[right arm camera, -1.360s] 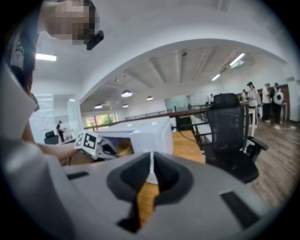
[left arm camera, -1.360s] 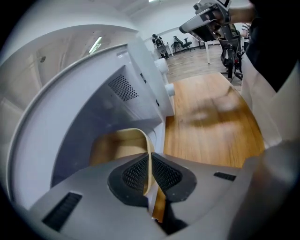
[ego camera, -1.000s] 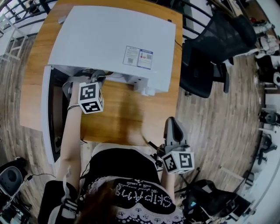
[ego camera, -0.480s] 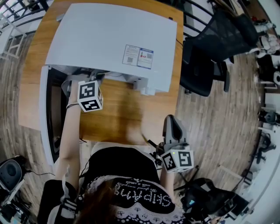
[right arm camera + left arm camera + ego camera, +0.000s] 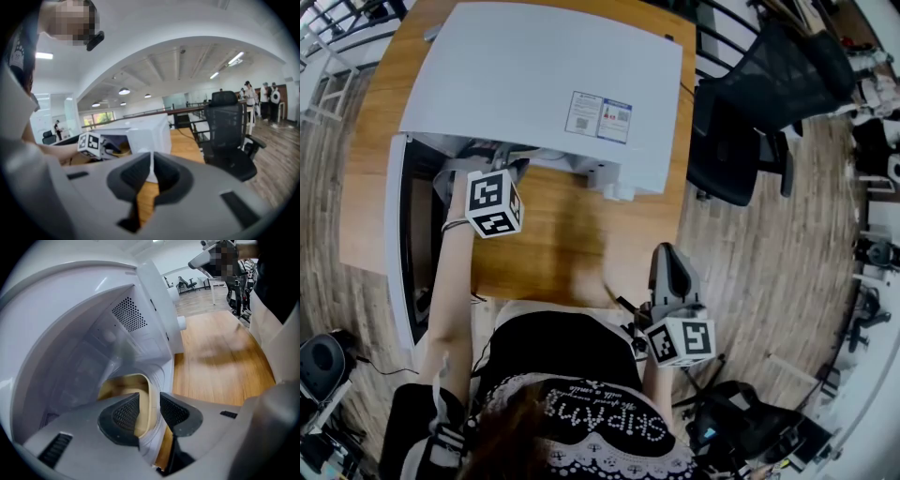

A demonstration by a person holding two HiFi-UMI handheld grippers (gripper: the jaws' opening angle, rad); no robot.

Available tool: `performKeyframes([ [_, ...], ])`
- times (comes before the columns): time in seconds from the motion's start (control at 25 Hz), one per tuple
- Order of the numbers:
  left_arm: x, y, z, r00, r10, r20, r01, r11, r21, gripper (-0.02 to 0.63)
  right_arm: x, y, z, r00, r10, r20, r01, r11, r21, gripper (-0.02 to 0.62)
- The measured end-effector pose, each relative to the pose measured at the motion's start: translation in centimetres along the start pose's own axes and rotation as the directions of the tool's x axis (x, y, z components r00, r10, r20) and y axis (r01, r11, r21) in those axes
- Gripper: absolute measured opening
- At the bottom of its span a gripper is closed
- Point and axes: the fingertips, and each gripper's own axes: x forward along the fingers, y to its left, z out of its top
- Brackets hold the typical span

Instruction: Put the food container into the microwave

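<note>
Wood-grain table [image 5: 548, 248], boxy white microwave [image 5: 534, 84], left tool [image 5: 150, 411] just opened astride beige container [image 5: 119, 386], right tool [image 5: 152, 176] closed, empty.

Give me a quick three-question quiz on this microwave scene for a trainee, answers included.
1. True or false: the microwave door is closed.
2. Where is the container? A on top of the microwave; B inside the microwave; C under the microwave.
3. How do the left gripper's jaws stand?
Key: 1 false, it stands open. 2 B. 3 Apart: they have just been opening, with the container's rim between them, unpinched.
</note>
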Motion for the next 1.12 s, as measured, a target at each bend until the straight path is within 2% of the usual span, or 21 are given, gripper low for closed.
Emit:
performKeyframes([
  [0.32,-1.7,0.5,0.3,0.999,0.034,0.029,-0.032,0.998,-0.046,0.161,-0.6,0.1,0.0,1.000,0.002,0.014,-0.002,1.000,-0.002,0.040],
  [0.56,-3.2,0.9,1.2,0.993,0.089,0.072,-0.084,0.994,-0.074,0.067,-1.1,0.6,0.1,1.000,0.012,0.025,-0.012,1.000,-0.007,0.040],
  [0.88,-5.0,1.1,2.1,0.983,0.140,0.115,-0.128,0.986,-0.110,0.031,-2.4,1.1,0.1,0.999,0.016,0.041,-0.015,1.000,-0.018,0.040],
  [1.0,-6.1,1.8,2.6,0.968,0.205,0.147,-0.175,0.965,-0.196,0.030,-3.0,1.1,0.0,0.999,0.016,0.045,-0.015,1.000,-0.022,0.040],
  [1.12,-7.9,2.7,3.2,0.936,0.294,0.192,-0.219,0.916,-0.336,0.029,-3.4,1.2,0.0,0.999,0.020,0.049,-0.019,1.000,-0.025,0.040],
])
